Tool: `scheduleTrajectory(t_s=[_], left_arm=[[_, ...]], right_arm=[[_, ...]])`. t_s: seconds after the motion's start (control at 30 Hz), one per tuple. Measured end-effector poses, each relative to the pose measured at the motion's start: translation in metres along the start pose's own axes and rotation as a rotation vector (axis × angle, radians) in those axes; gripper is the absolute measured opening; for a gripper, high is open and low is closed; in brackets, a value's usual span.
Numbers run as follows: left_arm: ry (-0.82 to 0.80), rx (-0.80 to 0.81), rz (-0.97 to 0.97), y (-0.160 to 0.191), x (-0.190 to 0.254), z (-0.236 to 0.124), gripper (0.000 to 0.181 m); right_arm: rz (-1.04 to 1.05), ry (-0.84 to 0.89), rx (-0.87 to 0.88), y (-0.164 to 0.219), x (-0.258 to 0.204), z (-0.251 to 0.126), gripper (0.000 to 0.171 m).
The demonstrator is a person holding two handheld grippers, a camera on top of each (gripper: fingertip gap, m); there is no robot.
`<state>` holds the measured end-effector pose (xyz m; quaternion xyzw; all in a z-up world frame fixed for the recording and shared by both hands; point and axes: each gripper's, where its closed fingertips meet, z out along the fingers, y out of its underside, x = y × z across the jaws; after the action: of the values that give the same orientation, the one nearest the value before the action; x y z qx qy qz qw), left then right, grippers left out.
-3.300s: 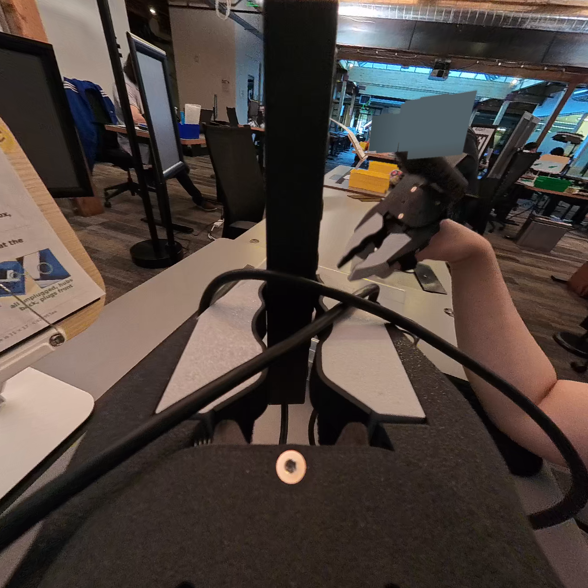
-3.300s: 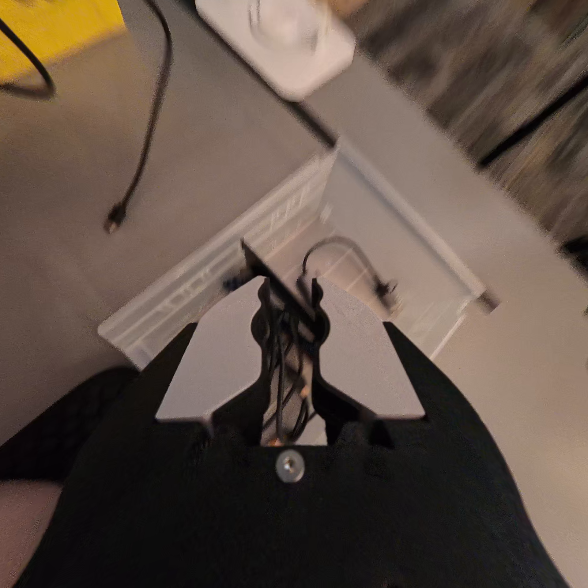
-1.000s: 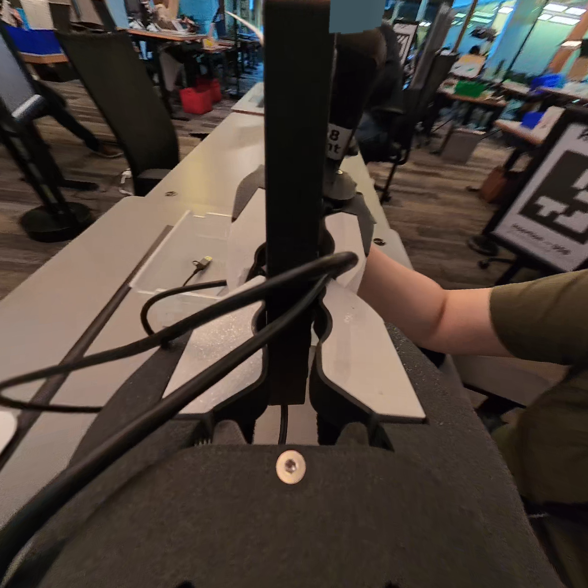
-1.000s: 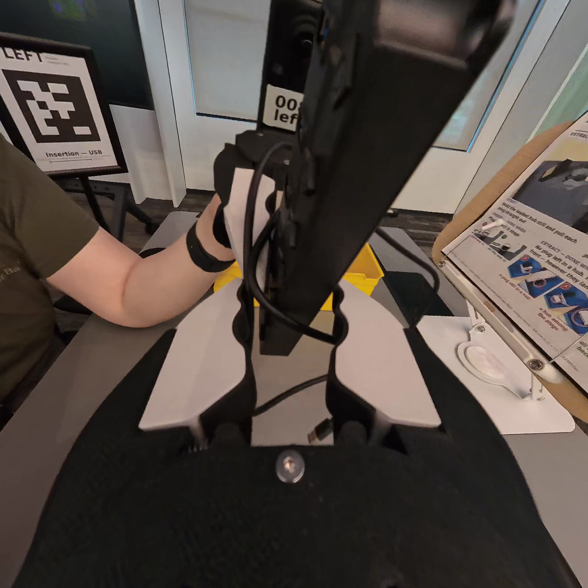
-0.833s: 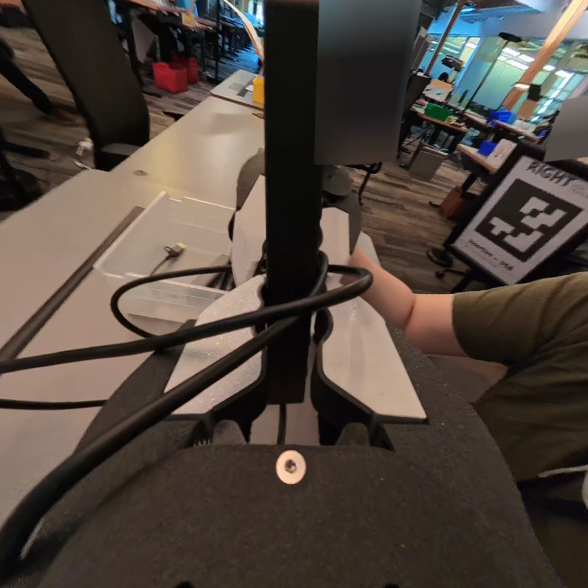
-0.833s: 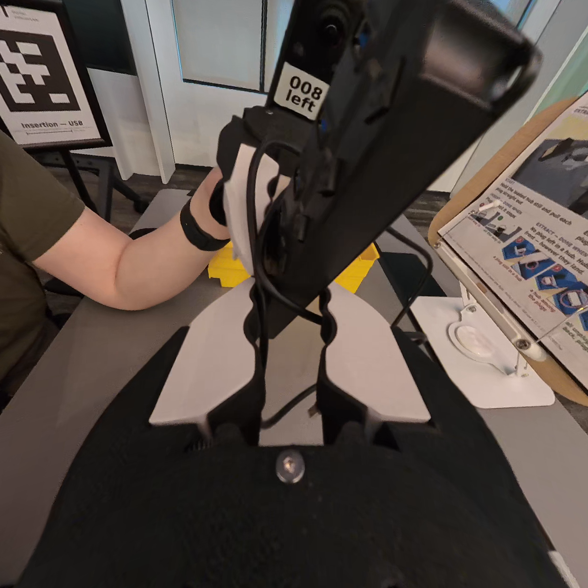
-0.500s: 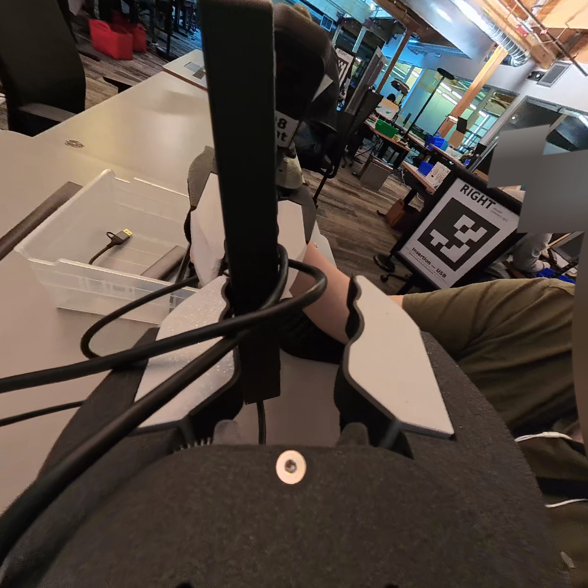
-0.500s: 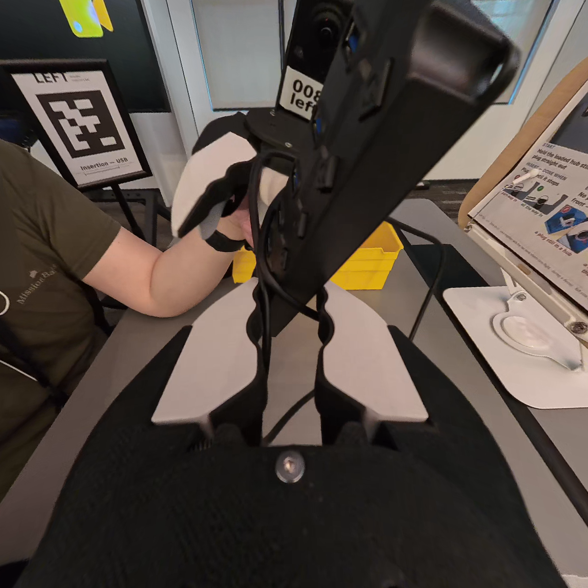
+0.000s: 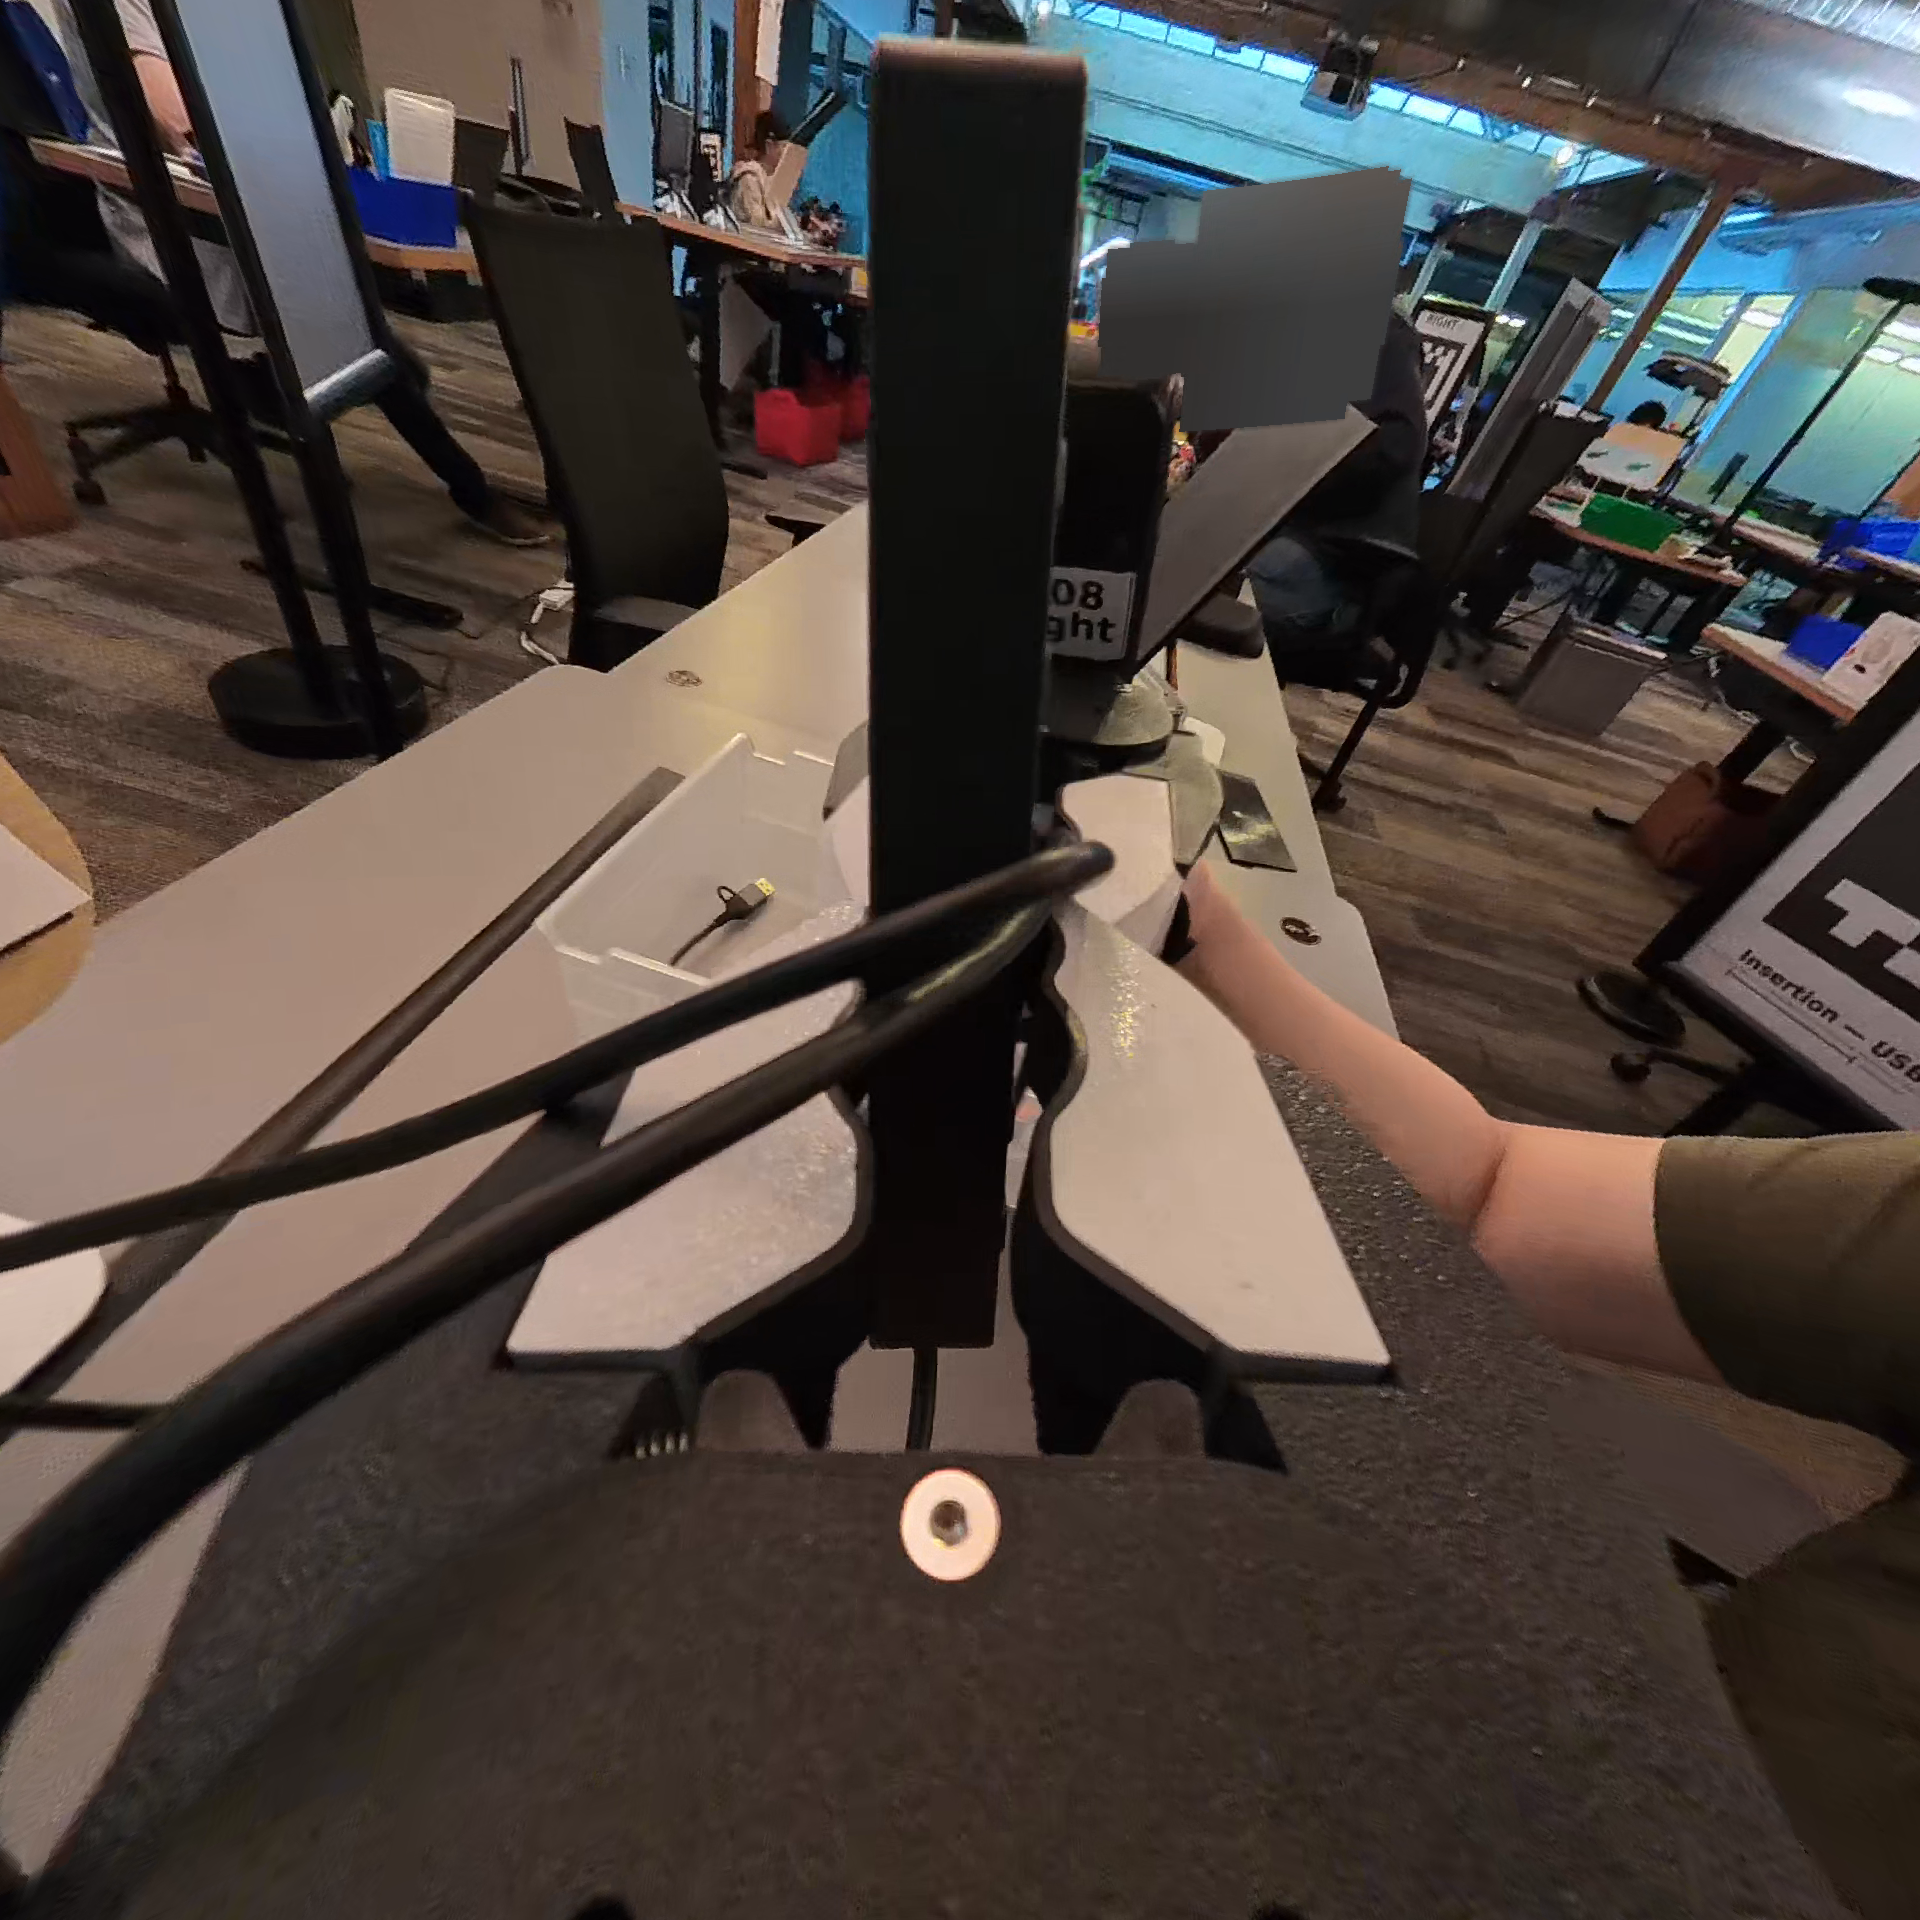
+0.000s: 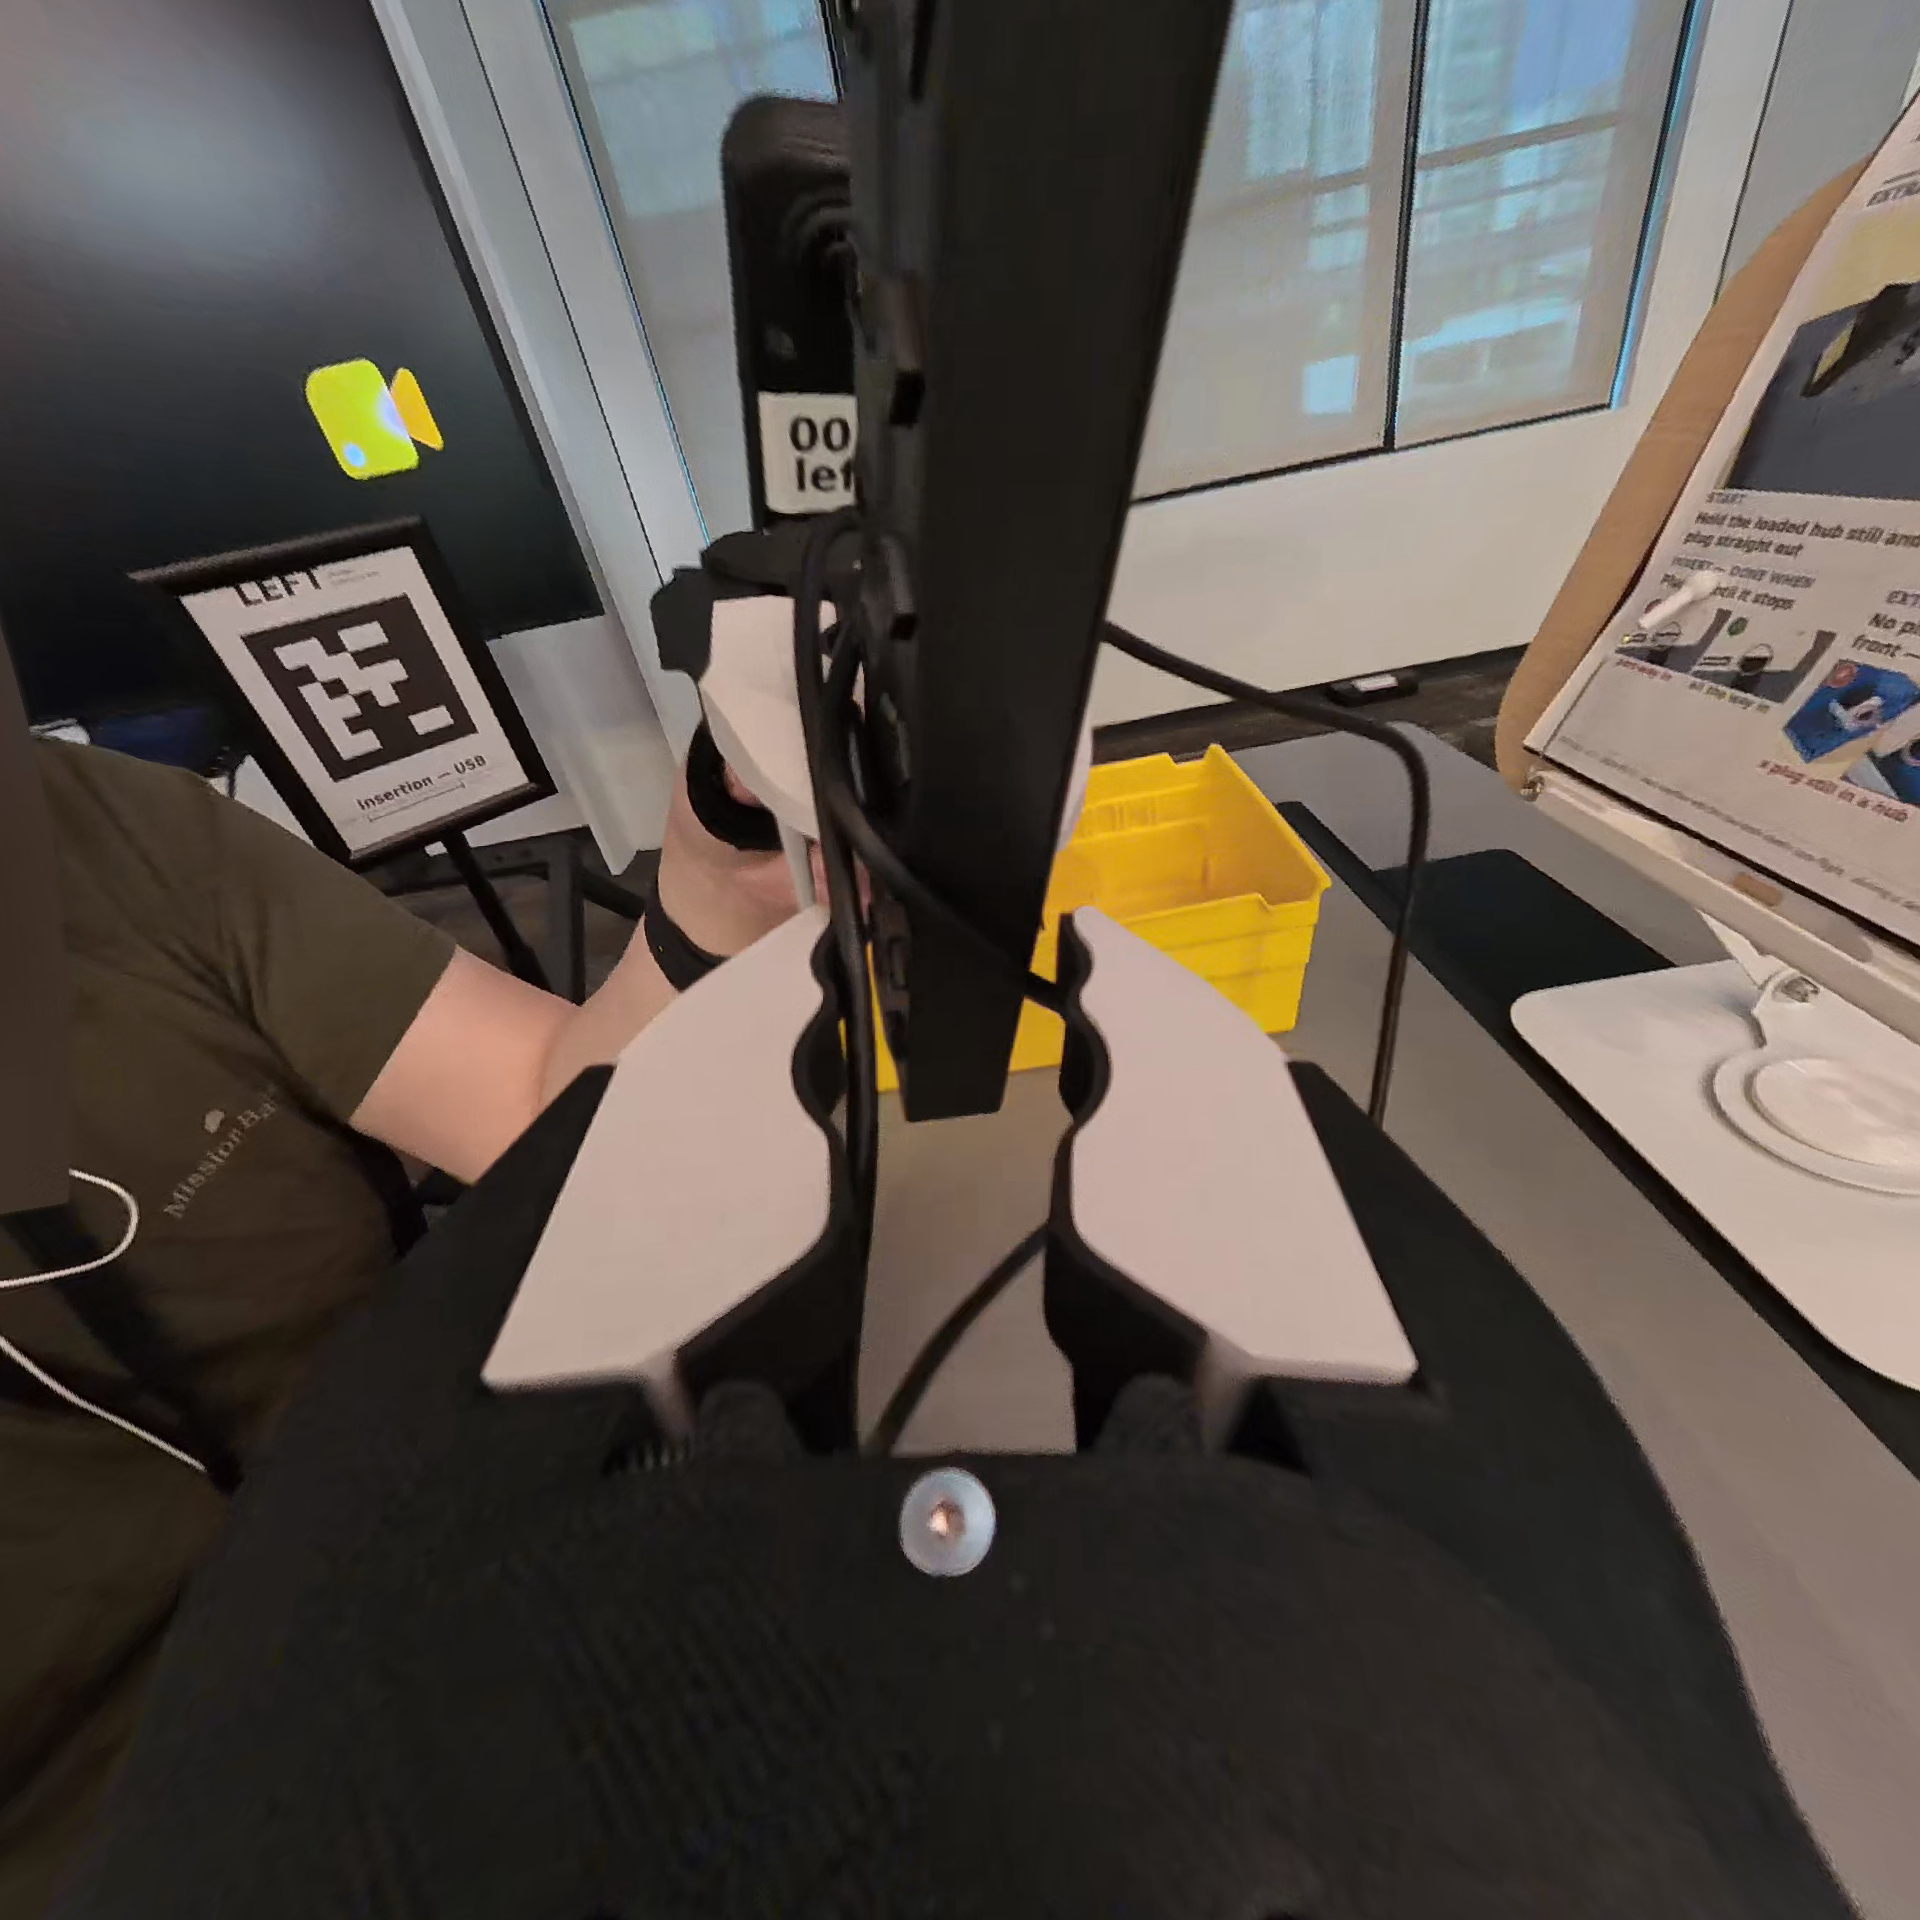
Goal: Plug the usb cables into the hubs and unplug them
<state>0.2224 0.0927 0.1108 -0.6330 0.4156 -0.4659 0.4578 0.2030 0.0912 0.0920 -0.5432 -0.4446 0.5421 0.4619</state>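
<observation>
The left gripper (image 9: 940, 1039) has its jaws closed on the lower end of a long black USB hub (image 9: 961, 623), which stands upright between the grey fingers (image 9: 1174, 1164) and rises out of the top of the left wrist view. Two thick black cables (image 9: 582, 1101) loop from beside the hub off to the left over the grey counter (image 9: 260, 977). Beyond them a clear plastic tray (image 9: 665, 883) sits on the counter with a loose USB cable end (image 9: 743, 902) lying inside. The right gripper (image 10: 945, 997) faces the left one from the far side of the hub; its jaws stand slightly apart on either side of the hub's tip (image 10: 961, 1039), and whether they touch it I cannot tell. A thin black cable (image 10: 847, 935) runs down along the hub's left side and passes between the right fingers. Behind sits a yellow bin (image 10: 1195, 894), and to the right an instruction sheet on a white stand (image 10: 1714, 1049)
</observation>
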Motion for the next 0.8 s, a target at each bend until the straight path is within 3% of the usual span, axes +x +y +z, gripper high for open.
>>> scheduleTrajectory(t_s=[0.3,0.53,0.63,0.8], left_arm=[[0.004,0.026,0.014,-0.002,0.0,0.004,0.024],[0.123,0.037,-0.055,-0.003,0.013,0.003,0.024],[0.108,0.053,-0.033,-0.006,0.012,0.001,0.024],[0.065,0.067,0.012,-0.009,0.011,0.001,0.026]], right_arm=[[0.039,0.045,-0.055,0.006,0.006,-0.003,0.046],[-0.129,0.112,-0.078,-0.002,0.0,-0.009,0.048],[-0.074,0.078,-0.107,0.002,-0.005,-0.004,0.037],[-0.008,0.077,-0.113,0.007,0.0,-0.003,0.045]])
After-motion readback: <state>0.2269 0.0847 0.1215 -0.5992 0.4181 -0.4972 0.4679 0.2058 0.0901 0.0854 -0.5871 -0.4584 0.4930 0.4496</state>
